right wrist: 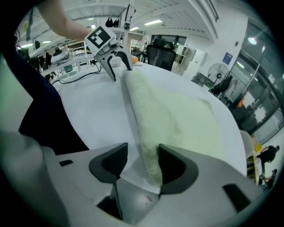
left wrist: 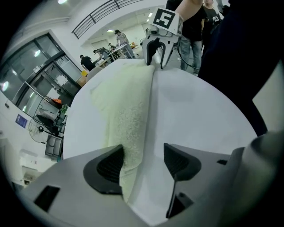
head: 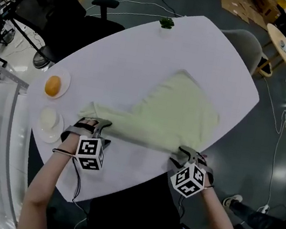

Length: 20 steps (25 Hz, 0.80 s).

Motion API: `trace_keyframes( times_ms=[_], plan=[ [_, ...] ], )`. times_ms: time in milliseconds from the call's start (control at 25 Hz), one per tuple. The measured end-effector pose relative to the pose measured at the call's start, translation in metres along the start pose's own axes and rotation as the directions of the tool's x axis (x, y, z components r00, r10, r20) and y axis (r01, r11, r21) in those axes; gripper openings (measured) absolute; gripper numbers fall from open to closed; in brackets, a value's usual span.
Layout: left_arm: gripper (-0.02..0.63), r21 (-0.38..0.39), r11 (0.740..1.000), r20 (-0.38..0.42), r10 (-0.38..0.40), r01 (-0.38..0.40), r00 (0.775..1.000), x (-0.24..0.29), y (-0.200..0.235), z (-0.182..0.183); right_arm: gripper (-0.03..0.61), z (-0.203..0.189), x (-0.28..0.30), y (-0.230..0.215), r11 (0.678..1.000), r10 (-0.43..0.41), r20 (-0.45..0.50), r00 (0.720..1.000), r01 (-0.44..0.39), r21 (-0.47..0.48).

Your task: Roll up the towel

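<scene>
The pale-green towel (head: 179, 112), seemingly soft and floppy, lays its rolled near edge between the parted, unclamped jaws of the left gripper (left wrist: 143, 162) and right gripper (right wrist: 143, 162), best pinched there.

Left gripper (head: 96, 124) and right gripper (head: 191, 154) side by side, angled down (fingers (left wrist: 108, 166) apart on both).
</scene>
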<state>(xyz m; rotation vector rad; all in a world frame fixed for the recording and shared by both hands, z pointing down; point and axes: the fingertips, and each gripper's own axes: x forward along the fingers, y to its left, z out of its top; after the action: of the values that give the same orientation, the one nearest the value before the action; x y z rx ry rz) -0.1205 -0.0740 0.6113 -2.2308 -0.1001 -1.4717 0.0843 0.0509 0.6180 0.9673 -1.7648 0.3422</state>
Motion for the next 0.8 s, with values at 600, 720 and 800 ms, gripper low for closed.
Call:
trace_keyframes(
  times_ms=[600, 720, 800],
  plan=[
    [0.087, 0.097, 0.994, -0.090, 0.056, -0.047, 0.994, 0.004, 0.034, -0.004, 0.038, -0.002, -0.007, -0.029, 0.968, -0.084, -0.037, 0.996, 0.073, -0.238],
    [0.077, 0.114, 0.991, -0.099, 0.075, -0.063, 0.992, -0.004, 0.040, -0.004, 0.034, 0.003, -0.018, -0.033, 0.960, -0.103, -0.025, 0.994, 0.093, -0.265],
    [0.074, 0.129, 0.989, -0.103, 0.088, -0.074, 0.991, -0.010, 0.041, -0.005, 0.034, 0.006, -0.025, -0.033, 0.959, -0.113, -0.014, 0.993, 0.105, -0.265]
  ],
)
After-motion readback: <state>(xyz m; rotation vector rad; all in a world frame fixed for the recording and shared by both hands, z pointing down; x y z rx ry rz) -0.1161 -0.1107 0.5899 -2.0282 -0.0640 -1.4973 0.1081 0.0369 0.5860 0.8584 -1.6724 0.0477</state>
